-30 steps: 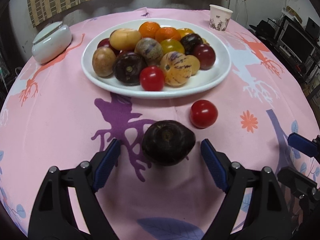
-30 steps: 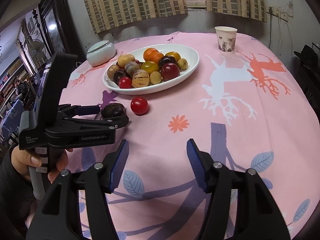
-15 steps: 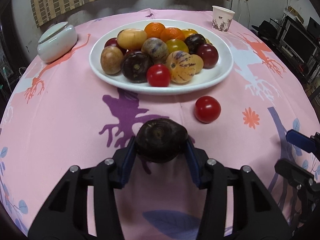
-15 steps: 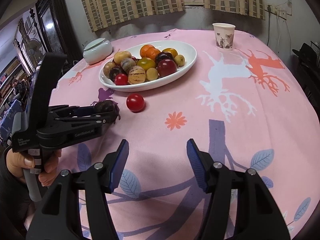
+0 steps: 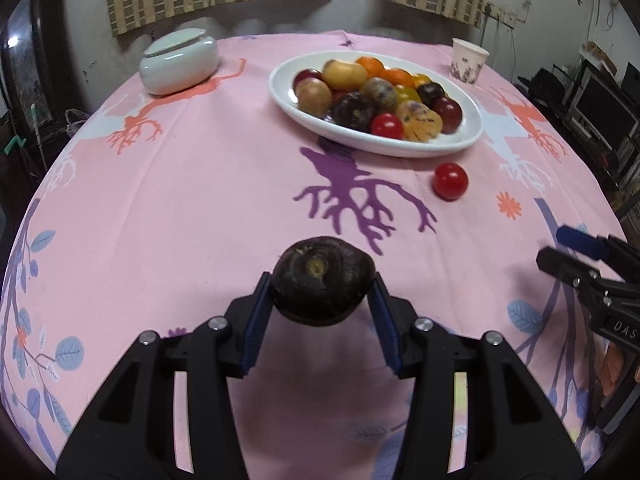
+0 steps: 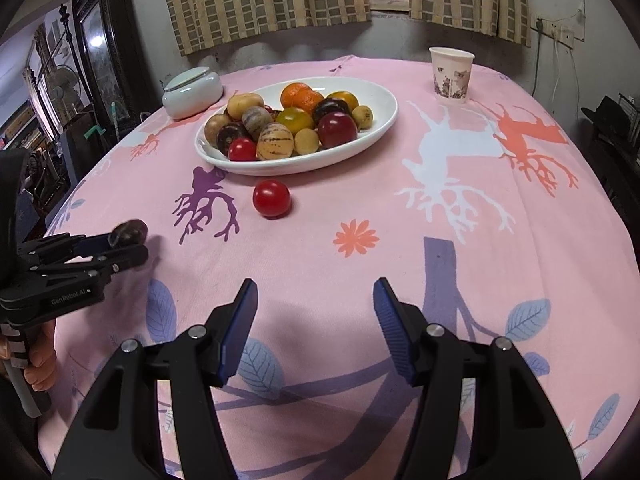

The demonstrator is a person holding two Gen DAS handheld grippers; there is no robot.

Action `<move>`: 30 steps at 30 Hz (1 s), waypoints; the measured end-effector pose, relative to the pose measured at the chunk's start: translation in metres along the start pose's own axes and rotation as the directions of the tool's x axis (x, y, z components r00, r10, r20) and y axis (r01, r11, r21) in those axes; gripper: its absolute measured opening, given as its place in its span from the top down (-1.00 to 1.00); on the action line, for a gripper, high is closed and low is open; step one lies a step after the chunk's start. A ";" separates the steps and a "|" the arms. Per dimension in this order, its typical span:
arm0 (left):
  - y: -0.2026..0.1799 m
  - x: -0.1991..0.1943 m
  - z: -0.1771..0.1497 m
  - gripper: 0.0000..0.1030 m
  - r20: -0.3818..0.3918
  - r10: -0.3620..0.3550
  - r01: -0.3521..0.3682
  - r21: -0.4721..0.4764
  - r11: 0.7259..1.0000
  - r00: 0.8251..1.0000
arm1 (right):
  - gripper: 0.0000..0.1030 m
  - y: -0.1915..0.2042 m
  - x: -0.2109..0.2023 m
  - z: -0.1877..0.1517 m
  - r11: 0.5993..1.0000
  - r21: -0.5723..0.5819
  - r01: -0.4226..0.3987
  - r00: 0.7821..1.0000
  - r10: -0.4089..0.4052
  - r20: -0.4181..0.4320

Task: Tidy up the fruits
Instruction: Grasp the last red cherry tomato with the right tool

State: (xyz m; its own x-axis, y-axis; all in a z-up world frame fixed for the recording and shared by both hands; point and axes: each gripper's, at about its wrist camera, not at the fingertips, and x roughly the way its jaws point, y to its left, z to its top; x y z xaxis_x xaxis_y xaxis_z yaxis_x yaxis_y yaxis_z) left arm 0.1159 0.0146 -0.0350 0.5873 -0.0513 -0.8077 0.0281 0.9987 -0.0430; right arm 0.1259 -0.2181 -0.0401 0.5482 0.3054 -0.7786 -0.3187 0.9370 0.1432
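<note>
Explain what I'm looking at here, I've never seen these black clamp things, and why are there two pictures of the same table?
Those clamps are hand-held two-finger grippers, one in each of a person's hands, not a robot arm. Each carries a wide-angle camera looking along its fingers, so you get two views of one table. In the left-hand view, the left gripper is shut on a dark purple fruit, lifted off the pink tablecloth. In the right-hand view, the right gripper is open and holds nothing; you can see the other gripper at its left edge. On the cloth lie a white plate heaped with mixed fruit, one loose red tomato in front of it, a paper cup and a white lidded jar.
</note>
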 end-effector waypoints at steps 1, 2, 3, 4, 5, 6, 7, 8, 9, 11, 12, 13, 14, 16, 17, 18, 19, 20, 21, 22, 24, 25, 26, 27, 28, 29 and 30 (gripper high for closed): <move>0.003 0.000 0.000 0.06 0.000 -0.006 0.006 -0.005 1.000 1.000 | -0.17 0.002 0.000 0.000 1.000 -0.002 0.002 1.000 -0.002 0.000; 0.004 -0.001 0.001 0.06 0.001 -0.018 0.018 -0.007 1.000 1.000 | -0.17 0.003 0.000 0.001 1.000 -0.001 0.006 1.000 -0.006 0.004; 0.005 -0.002 0.001 0.06 0.005 -0.028 0.028 -0.006 1.000 1.000 | -0.17 0.005 0.000 0.004 1.000 0.001 0.010 1.000 -0.010 0.005; 0.006 -0.003 0.001 0.06 0.012 -0.031 0.031 -0.005 1.000 0.999 | -0.17 0.007 0.002 0.007 1.000 0.001 0.012 1.000 -0.012 -0.001; 0.005 -0.004 0.002 0.06 0.019 -0.029 0.029 -0.002 1.000 0.999 | -0.17 0.010 0.005 0.011 1.000 -0.006 0.011 1.000 -0.011 -0.015; 0.005 -0.006 0.002 0.06 0.022 -0.031 0.031 0.001 1.000 0.999 | -0.17 0.013 0.008 0.014 1.000 -0.015 0.015 1.000 -0.015 -0.023; 0.005 -0.006 0.002 0.06 0.021 -0.036 0.036 0.001 0.999 0.999 | -0.17 0.018 0.012 0.018 0.999 -0.029 0.024 0.999 -0.025 -0.027; 0.006 -0.006 0.002 0.06 0.016 -0.043 0.043 -0.002 0.999 0.999 | -0.17 0.024 0.017 0.023 0.998 -0.052 0.034 0.999 -0.035 -0.030; 0.006 -0.006 0.002 0.06 0.008 -0.051 0.051 -0.006 0.999 0.999 | -0.17 0.028 0.021 0.026 0.997 -0.065 0.036 0.999 -0.038 -0.033; 0.008 -0.004 0.002 0.05 -0.005 -0.059 0.059 -0.014 0.998 0.998 | -0.17 0.035 0.031 0.033 0.996 -0.074 0.043 0.998 -0.046 -0.039; 0.009 -0.004 0.002 0.06 -0.007 -0.058 0.058 -0.018 0.998 0.998 | -0.17 0.038 0.037 0.037 0.996 -0.078 0.054 0.998 -0.056 -0.036; 0.010 -0.004 0.002 0.06 -0.007 -0.059 0.059 -0.024 0.998 0.998 | -0.17 0.041 0.042 0.041 0.995 -0.082 0.061 0.997 -0.064 -0.034; 0.011 -0.004 0.002 0.06 -0.007 -0.059 0.059 -0.029 0.998 0.998 | -0.17 0.042 0.048 0.044 0.994 -0.082 0.066 0.997 -0.069 -0.037; 0.012 -0.004 0.003 0.06 -0.008 -0.056 0.055 -0.035 0.998 0.998 | -0.17 0.046 0.057 0.050 0.994 -0.082 0.068 0.996 -0.073 -0.050; 0.013 -0.004 0.003 0.06 -0.010 -0.056 0.055 -0.039 0.998 0.998 | -0.17 0.048 0.061 0.052 0.993 -0.088 0.075 0.995 -0.080 -0.056; 0.013 -0.003 0.003 0.06 -0.013 -0.058 0.057 -0.042 0.997 0.998 | -0.17 0.050 0.066 0.054 0.992 -0.095 0.085 0.994 -0.091 -0.058; 0.014 -0.003 0.003 0.06 -0.017 -0.061 0.060 -0.044 0.997 0.998 | -0.17 0.052 0.069 0.057 0.990 -0.102 0.092 0.994 -0.098 -0.057; 0.014 -0.002 0.003 0.06 -0.020 -0.062 0.061 -0.046 0.997 0.998 | -0.17 0.054 0.072 0.058 0.990 -0.108 0.095 0.993 -0.102 -0.057; 0.015 -0.001 0.003 0.06 -0.024 -0.064 0.062 -0.047 0.997 0.998 | -0.17 0.055 0.075 0.060 0.989 -0.111 0.097 0.993 -0.104 -0.058; 0.014 -0.001 0.003 0.06 -0.025 -0.065 0.064 -0.046 0.997 0.998 | -0.17 0.056 0.078 0.062 0.989 -0.110 0.098 0.993 -0.105 -0.060; 0.014 -0.001 0.004 0.06 -0.025 -0.063 0.061 -0.044 0.997 0.998 | -0.11 0.056 0.081 0.065 0.990 -0.101 0.095 0.993 -0.101 -0.060; 0.014 -0.001 0.004 0.06 -0.025 -0.062 0.061 -0.043 0.997 0.998 | 0.06 0.057 0.083 0.066 0.992 -0.098 0.080 0.994 -0.087 -0.070; 0.014 -0.001 0.004 0.05 -0.024 -0.063 0.062 -0.043 0.997 0.998 | 0.17 0.057 0.086 0.067 0.992 -0.099 0.084 0.992 -0.092 -0.082; 0.014 -0.001 0.004 0.06 -0.024 -0.063 0.062 -0.041 0.997 0.998 | 0.19 0.057 0.089 0.067 0.991 -0.101 0.091 0.991 -0.100 -0.088; 0.014 -0.001 0.004 0.06 -0.024 -0.062 0.061 -0.040 0.997 0.998 | 0.24 0.057 0.090 0.066 0.990 -0.103 0.094 0.991 -0.103 -0.088; 0.014 -0.002 0.004 0.06 -0.023 -0.061 0.061 -0.039 0.997 0.998 | 0.35 0.057 0.091 0.066 0.989 -0.106 0.103 0.990 -0.112 -0.086; 0.014 -0.002 0.004 0.06 -0.023 -0.062 0.061 -0.039 0.997 0.998 | 0.37 0.056 0.090 0.065 0.989 -0.101 0.106 0.990 -0.114 -0.081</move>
State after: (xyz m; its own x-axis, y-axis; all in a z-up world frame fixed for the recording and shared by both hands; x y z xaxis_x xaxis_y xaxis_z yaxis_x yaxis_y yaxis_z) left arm 0.1183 0.0285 -0.0322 0.5657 -0.1128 -0.8168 0.0323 0.9929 -0.1147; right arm 0.2077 -0.1267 -0.0626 0.5162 0.1817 -0.8369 -0.3356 0.9420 -0.0025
